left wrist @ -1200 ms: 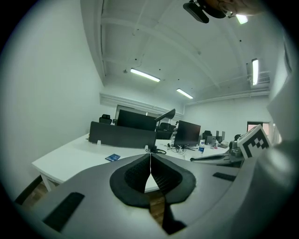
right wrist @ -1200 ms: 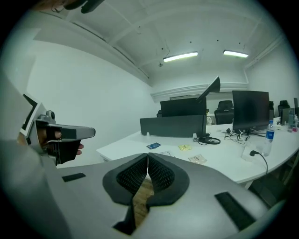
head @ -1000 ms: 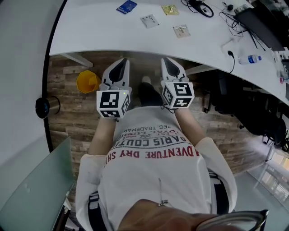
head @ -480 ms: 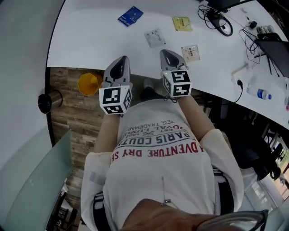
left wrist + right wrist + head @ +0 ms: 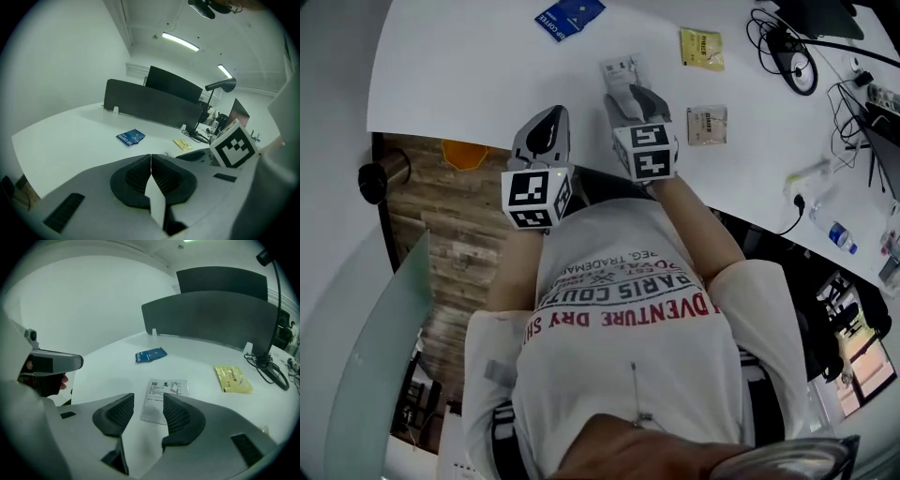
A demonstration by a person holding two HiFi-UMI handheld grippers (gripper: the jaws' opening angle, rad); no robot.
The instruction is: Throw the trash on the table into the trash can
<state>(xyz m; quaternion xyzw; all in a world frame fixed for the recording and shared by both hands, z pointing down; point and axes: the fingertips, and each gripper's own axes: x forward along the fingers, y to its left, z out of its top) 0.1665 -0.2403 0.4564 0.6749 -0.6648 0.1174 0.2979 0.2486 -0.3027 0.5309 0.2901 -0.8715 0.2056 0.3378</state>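
Several flat packets lie on the white table (image 5: pixel 469 75): a blue one (image 5: pixel 570 17), a white one (image 5: pixel 619 68), a yellow one (image 5: pixel 701 47) and a pale one (image 5: pixel 707 124). My right gripper (image 5: pixel 630 94) hangs over the near end of the white packet (image 5: pixel 165 397). Its jaws have just been opening and stand open (image 5: pixel 148 396), apart from the packet. My left gripper (image 5: pixel 548 117) hovers at the table's near edge, shut and empty (image 5: pixel 151 161). The orange trash can (image 5: pixel 464 152) peeks out from under the table edge at the left.
Cables (image 5: pixel 787 56), a plug lead and a water bottle (image 5: pixel 830 234) crowd the table's right side. A dark partition screen (image 5: pixel 154 101) stands along the far edge. A dark round object (image 5: pixel 377 178) sits on the wood floor by the wall.
Both grippers have moved forward and down from over the floor to over the table. The right jaws went from shut to open. The table edge now covers most of the trash can.
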